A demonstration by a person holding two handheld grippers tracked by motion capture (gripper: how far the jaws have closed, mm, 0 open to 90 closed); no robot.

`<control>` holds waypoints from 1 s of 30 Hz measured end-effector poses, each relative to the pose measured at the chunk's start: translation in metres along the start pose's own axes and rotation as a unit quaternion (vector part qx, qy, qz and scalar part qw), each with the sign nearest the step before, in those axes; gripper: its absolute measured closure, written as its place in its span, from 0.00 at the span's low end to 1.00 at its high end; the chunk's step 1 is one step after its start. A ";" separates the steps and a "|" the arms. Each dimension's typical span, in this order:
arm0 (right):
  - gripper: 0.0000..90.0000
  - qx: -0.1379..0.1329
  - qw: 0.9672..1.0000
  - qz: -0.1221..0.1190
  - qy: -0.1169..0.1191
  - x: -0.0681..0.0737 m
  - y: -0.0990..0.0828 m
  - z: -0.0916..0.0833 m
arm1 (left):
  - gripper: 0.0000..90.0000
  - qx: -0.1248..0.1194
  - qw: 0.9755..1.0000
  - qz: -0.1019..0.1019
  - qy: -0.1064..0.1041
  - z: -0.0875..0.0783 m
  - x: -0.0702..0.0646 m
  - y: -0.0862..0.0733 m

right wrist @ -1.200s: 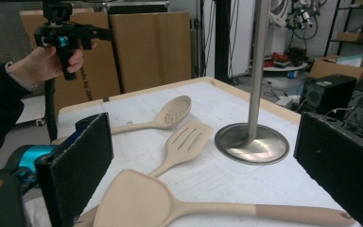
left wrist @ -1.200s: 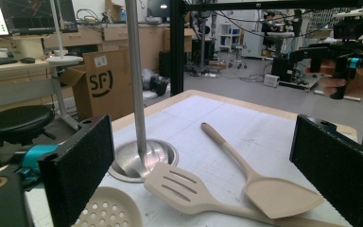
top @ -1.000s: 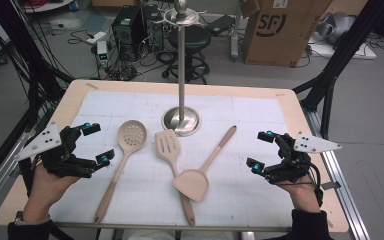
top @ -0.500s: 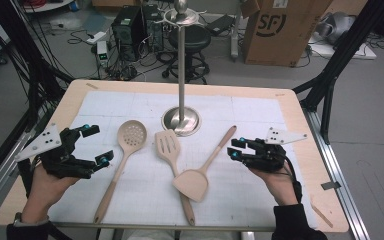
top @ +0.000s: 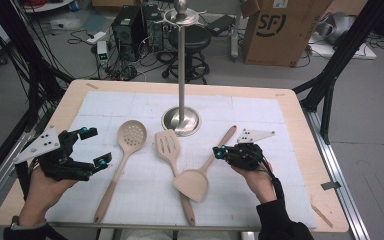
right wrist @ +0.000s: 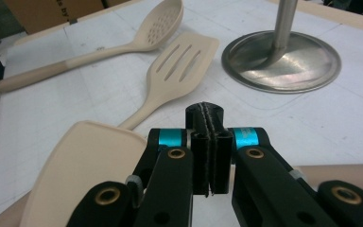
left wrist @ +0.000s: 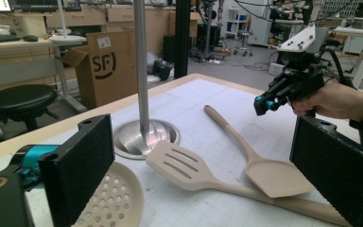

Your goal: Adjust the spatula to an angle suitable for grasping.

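With my right gripper [top: 221, 151] having just pinched its jaws together on nothing above the solid spatula's [top: 194, 183] handle near the surface's middle, I judged I should reopen and straddle it squarely, while my left gripper [top: 93, 146] waited agape and empty.

The stand [top: 181, 120] is polished metal, its round base glossy and mirror-like. The 3 utensils, a solid spatula [top: 192, 182], a slotted turner [top: 168, 146] and a perforated spoon [top: 131, 135], look matt, smooth beige. The fingers [left wrist: 82, 165] carry rough black pads. The table [top: 285, 100] edge is pale wood.
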State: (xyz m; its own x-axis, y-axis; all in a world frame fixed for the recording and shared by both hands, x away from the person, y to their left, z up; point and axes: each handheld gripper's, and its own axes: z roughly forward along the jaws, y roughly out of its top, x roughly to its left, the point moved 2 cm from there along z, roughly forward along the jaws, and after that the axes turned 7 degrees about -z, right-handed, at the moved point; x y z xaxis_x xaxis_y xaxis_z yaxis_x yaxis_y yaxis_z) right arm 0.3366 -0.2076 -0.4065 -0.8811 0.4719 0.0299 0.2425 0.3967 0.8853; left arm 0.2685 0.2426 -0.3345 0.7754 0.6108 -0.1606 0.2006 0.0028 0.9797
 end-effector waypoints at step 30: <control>1.00 0.112 0.994 -0.006 0.004 0.003 -0.020 0.072 | 0.09 0.013 1.000 -0.004 0.021 -0.009 0.002 -0.008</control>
State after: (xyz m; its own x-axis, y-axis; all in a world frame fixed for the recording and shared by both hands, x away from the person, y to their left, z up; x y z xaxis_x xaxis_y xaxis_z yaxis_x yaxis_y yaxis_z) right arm 0.3580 -0.1572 -0.4574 -0.8874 0.4602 0.0251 0.3158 0.5675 0.7604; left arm 0.2631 0.2513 -0.3417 0.7474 0.6440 -0.1634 0.2238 -0.0124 0.9746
